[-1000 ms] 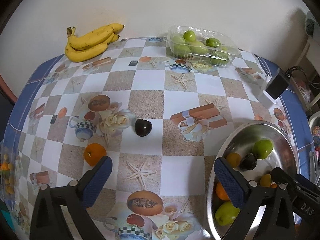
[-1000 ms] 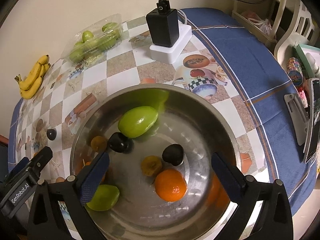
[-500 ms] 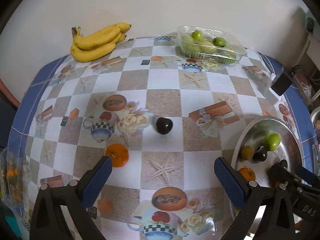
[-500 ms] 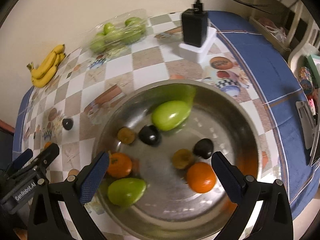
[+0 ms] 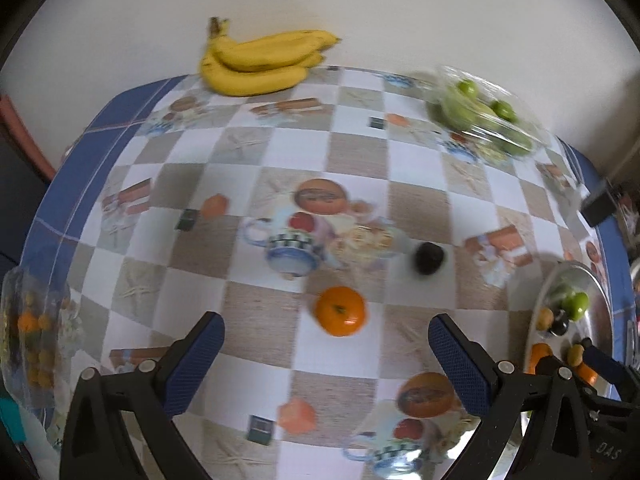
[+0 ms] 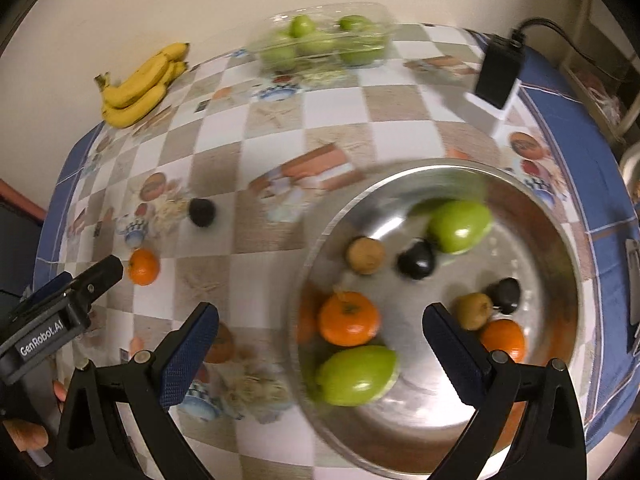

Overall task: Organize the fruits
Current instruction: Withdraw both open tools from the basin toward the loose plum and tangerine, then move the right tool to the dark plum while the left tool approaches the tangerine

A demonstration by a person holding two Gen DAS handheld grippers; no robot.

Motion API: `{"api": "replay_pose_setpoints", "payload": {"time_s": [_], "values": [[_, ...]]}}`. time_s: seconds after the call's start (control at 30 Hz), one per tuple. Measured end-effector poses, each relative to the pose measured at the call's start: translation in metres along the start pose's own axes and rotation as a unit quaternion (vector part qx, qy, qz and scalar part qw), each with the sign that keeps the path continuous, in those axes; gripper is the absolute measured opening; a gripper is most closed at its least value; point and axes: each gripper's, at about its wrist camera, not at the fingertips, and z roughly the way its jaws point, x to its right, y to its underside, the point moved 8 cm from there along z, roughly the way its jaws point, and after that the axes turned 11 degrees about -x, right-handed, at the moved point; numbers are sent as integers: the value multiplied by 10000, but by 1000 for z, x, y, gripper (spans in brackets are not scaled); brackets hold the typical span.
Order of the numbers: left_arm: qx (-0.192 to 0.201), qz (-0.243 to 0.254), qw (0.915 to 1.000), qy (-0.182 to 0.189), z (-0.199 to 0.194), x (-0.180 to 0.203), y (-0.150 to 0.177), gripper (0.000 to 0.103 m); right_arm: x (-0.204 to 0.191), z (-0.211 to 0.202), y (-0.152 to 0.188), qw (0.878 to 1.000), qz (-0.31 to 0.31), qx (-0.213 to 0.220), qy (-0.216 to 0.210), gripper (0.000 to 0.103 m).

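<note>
An orange [image 5: 340, 311] [image 6: 143, 267] lies loose on the checked tablecloth, just beyond my left gripper [image 5: 324, 344], which stands open and empty. A dark plum [image 5: 428, 258] [image 6: 201, 212] rests a little farther right of the orange. The steel bowl [image 6: 560, 224] [image 5: 600, 296] holds several fruits: green ones [image 6: 460, 226], oranges [image 6: 349, 318], dark plums and small brown fruits. My right gripper [image 6: 320, 340] hangs open over the bowl's left rim with nothing between its fingers. The left gripper's body [image 6: 60, 312] shows at the lower left of the right wrist view.
A bunch of bananas [image 5: 260, 62] [image 6: 138, 86] lies at the back by the wall. A clear plastic box of green fruit [image 5: 486, 114] [image 6: 326, 40] sits at the back right. A black adapter on a white block [image 6: 498, 76] stands right of it. A bag of small fruit [image 5: 36, 328] hangs at the left edge.
Both views have swung left. The orange and plum now sit nearer the centre of the left wrist view, and the bowl has slid to its right edge. Both grippers stay open.
</note>
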Motion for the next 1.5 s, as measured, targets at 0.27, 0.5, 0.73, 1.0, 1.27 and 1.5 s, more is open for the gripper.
{"api": "replay_pose_setpoints", "payload": {"time_s": [0.27,0.5,0.73,1.0,1.27,1.5], "values": [[-41,-404,9992,14,1,-37,-3,103,-43,7,-5,9994,-301,1,-162,102],[-78,-595,9982,49,5,-54,-4,103,-72,22,-6,9982,-552,-90,-201,102],[-203,-683,9973,159,14,-57,-3,103,-81,29,-11,9980,-610,-73,-144,102],[-258,-785,9960,329,22,-53,-3,103,-77,23,-29,9983,-436,232,-310,102],[-356,-614,9964,468,29,-38,-1,100,-74,23,-48,9975,-236,318,-591,91],[-484,-420,9965,536,37,-26,-4,88,-79,31,-61,9971,-298,283,-639,71]]}}
